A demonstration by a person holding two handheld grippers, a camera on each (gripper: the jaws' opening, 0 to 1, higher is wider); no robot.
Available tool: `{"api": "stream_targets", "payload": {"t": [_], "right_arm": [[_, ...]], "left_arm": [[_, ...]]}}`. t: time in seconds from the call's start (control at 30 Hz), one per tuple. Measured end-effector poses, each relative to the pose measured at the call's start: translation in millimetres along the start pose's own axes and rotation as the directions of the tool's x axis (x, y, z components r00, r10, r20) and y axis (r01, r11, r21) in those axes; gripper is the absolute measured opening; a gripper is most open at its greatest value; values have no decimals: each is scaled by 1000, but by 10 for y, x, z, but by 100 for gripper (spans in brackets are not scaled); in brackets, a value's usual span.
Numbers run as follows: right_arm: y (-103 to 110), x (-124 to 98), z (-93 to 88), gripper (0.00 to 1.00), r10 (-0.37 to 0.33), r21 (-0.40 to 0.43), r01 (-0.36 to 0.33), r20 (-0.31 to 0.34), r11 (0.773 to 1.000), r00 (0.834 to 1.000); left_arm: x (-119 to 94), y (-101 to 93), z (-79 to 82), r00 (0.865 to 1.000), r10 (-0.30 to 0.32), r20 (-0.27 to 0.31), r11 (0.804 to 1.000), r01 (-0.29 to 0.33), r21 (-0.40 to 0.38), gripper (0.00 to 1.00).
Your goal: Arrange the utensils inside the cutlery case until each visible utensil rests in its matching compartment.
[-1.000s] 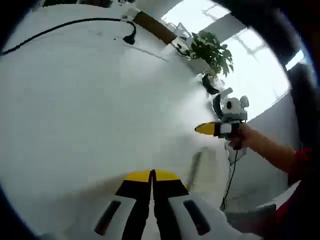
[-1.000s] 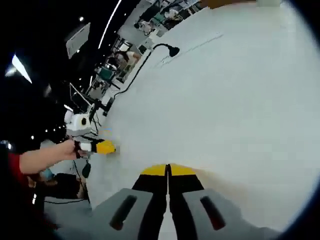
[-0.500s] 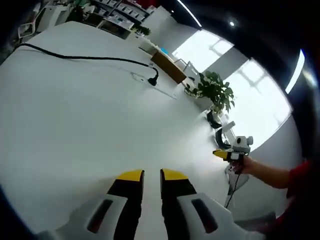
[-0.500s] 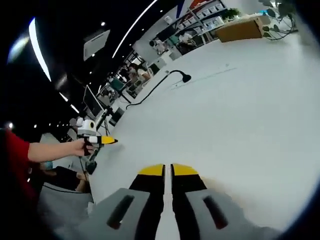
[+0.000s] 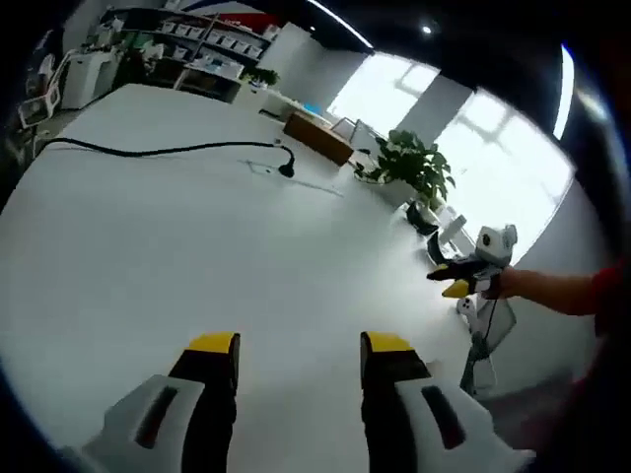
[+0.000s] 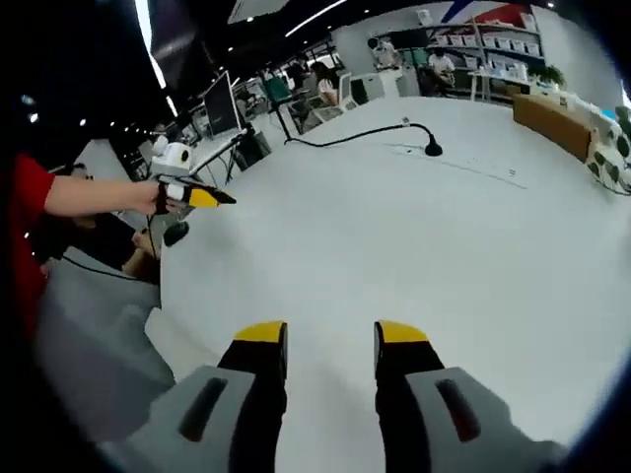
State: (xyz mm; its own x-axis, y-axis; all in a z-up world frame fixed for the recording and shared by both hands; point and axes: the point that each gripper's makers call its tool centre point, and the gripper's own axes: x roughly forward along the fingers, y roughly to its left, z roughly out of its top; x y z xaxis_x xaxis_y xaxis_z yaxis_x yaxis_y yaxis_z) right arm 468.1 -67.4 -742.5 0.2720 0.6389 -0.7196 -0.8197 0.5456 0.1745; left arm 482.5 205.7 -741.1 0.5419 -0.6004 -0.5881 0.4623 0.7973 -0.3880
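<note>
In the left gripper view we see a black cable (image 5: 148, 150) running from the upper left of the frame toward the centre across the white table (image 5: 197, 256), then a brown box (image 5: 317, 138) and a potted plant (image 5: 414, 169) at the upper right. The left gripper (image 5: 299, 347) sits at the bottom centre, its 2 jaws apart with nothing between them. At the right edge the right gripper (image 5: 455, 286) comes in, held by a hand (image 5: 513, 284). In the right gripper view the left gripper (image 6: 202, 197) shows at the upper left, the cable (image 6: 355, 133) crosses the upper centre, and the right gripper (image 6: 328, 335) at the bottom centre also has its 2 jaws apart and empty. We cannot find the cutlery case or any utensil on the stretch of table these views cover, so we cannot tell where they lie. We judge that the main risk: reaching before the case is in sight could send a gripper onto bare table or into the cable, dragging it across the workspace. With both views tilting, we could also misjudge the table height and strike it.
</note>
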Motion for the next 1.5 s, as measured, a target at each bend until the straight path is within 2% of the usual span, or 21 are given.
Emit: {"api": "stream_targets", "payload": {"t": [0.03, 0.13, 0.23, 0.33, 0.4, 0.43, 0.5, 0.57, 0.67, 0.73, 0.77, 0.8, 0.83, 0.93, 1.03, 1.13, 1.17, 1.23, 1.33, 1.4, 1.5], "right_arm": [[-28, -10, -31, 39, 4, -34, -5, -24, 999, 1000], [125, -13, -114, 44, 9, -153, -26, -109, 988, 994], [208, -36, -100, 47, 2, -200, -25, -116, 979, 993], [254, -67, -126, 49, 10, -240, -42, -132, 970, 991], [250, -98, -162, 51, -6, -255, -34, -153, 966, 988], [250, -116, -164, 51, -15, -282, -30, -155, 959, 988], [302, -148, -173, 51, -26, -329, -31, -168, 944, 985], [399, -166, -166, 51, -39, -408, -41, -184, 912, 982], [579, -140, -182, 52, -30, -467, -80, -224, 881, 974], [680, -107, -163, 52, -25, -519, -105, -238, 849, 971], [789, -58, -163, 52, -20, -560, -133, -259, 818, 966], [800, -48, -166, 53, -23, -570, -138, -266, 810, 964], [864, -11, -173, 54, -28, -604, -156, -285, 782, 958], [982, 64, -174, 54, -18, -615, -183, -305, 767, 952], [1055, 105, -169, 55, -21, -649, -209, -328, 731, 945], [1140, 137, -187, 54, -2, -654, -238, -344, 718, 939], [1152, 173, -227, 54, -4, -684, -266, -366, 679, 931], [1217, 231, -302, 53, -5, -698, -299, -398, 651, 918], [1318, 322, -340, 53, 10, -697, -315, -404, 644, 915], [1395, 403, -372, 52, 16, -707, -333, -415, 624, 910], [1456, 454, -396, 51, 28, -705, -350, -425, 617, 905]], "left_arm": [[-79, -66, -53, 999, 14, -30, 996, -11, 92, 61], [-142, -48, -95, 995, 15, -95, 982, 4, 191, 69], [-268, -166, -154, 991, 11, -136, 945, 35, 325, 74], [-373, -206, -230, 983, 36, -181, 884, 53, 465, 79], [-437, -243, -317, 973, 31, -230, 857, 93, 507, 84], [-446, -262, -318, 974, 26, -224, 861, 92, 501, 86], [-487, -257, -294, 978, 27, -209, 838, 92, 538, 87], [-536, -232, -322, 977, 39, -211, 826, 88, 557, 87], [-606, -188, -384, 973, 48, -227, 824, 89, 560, 88], [-633, -177, -396, 976, 48, -211, 827, 80, 557, 88], [-651, -176, -409, 979, 37, -201, 837, 79, 542, 88], [-661, -186, -433, 980, 31, -198, 842, 81, 534, 88], [-678, -167, -461, 980, 29, -199, 845, 82, 528, 88], [-714, -164, -556, 977, 35, -210, 841, 85, 535, 88], [-774, -182, -619, 975, 31, -220, 837, 95, 539, 88], [-857, -251, -672, 977, 14, -213, 839, 104, 533, 88], [-874, -252, -682, 977, 14, -213, 841, 104, 531, 88], [-918, -258, -716, 977, 19, -210, 841, 98, 532, 88], [-947, -269, -724, 981, 16, -192, 850, 88, 520, 88], [-981, -288, -772, 981, 9, -194, 863, 90, 498, 88], [-1014, -279, -834, 978, 24, -208, 851, 89, 517, 88]]}}
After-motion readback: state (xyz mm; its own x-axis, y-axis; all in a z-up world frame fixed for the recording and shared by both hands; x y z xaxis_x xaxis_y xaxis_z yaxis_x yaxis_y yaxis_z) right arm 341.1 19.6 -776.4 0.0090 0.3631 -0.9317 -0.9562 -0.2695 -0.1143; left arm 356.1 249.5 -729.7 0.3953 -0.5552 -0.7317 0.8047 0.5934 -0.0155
